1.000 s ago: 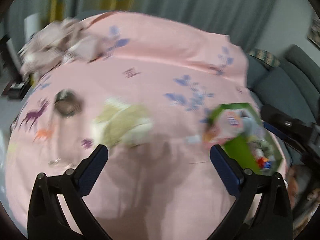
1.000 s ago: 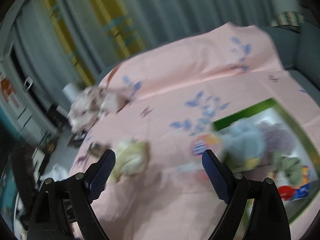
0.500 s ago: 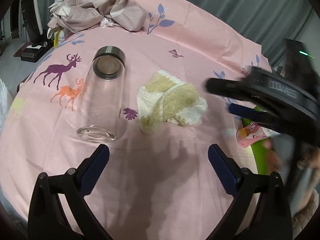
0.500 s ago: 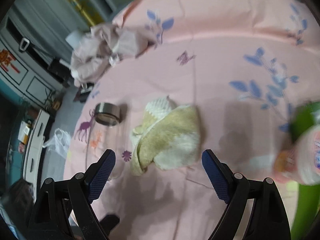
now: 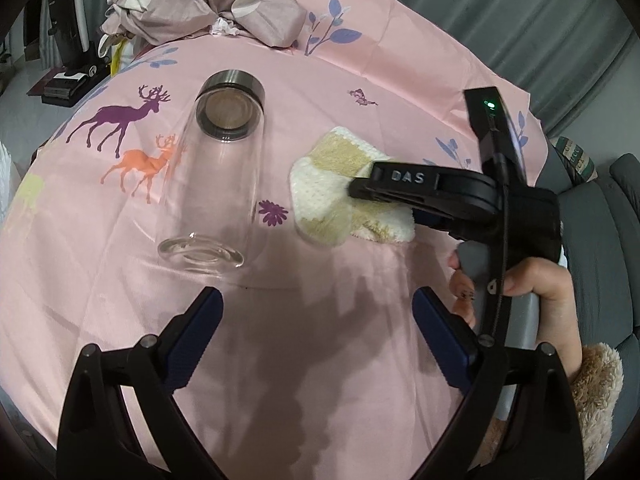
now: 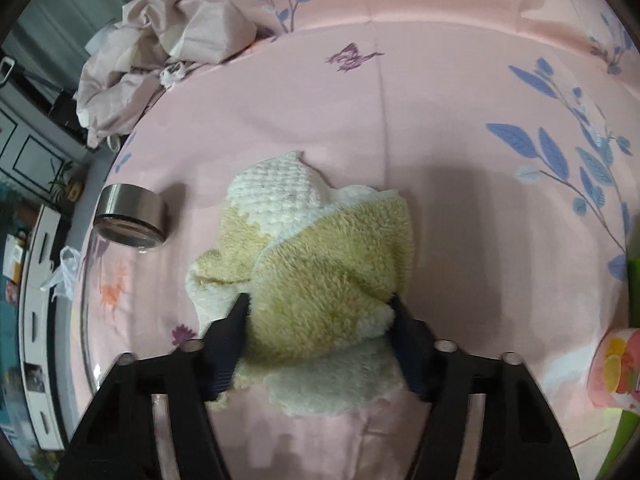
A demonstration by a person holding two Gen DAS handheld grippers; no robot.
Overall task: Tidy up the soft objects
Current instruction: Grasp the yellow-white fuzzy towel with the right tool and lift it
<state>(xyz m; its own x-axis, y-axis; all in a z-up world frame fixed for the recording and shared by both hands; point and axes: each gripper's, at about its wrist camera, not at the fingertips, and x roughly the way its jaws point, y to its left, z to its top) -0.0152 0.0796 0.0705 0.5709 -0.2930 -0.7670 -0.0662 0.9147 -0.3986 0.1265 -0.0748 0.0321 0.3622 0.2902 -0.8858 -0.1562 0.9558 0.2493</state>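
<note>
A fluffy yellow and white cloth (image 6: 320,248) lies crumpled on the pink sheet (image 6: 440,112). My right gripper (image 6: 320,308) points down onto it. Its jaws are closing, and both pads dig into the near part of the cloth, which bulges between them. In the left wrist view the same cloth (image 5: 320,184) lies right of centre, and the right gripper (image 5: 356,192) reaches in from the right, held by a person's hand (image 5: 532,284). My left gripper (image 5: 316,300) hovers over bare sheet nearer the camera. Its jaws are wide, closing slightly, with nothing between them.
A clear glass bottle (image 5: 212,184) with a metal cap (image 6: 132,220) lies on its side left of the cloth. Crumpled mauve fabric (image 5: 208,8) is heaped at the far edge. A pink packet (image 6: 616,368) and a green box edge (image 6: 634,280) sit at the right. A grey sofa (image 5: 600,216) stands beyond.
My right gripper swung left and down onto the yellow cloth and narrowed its jaws around it. My left gripper dropped closer to the sheet, then held still.
</note>
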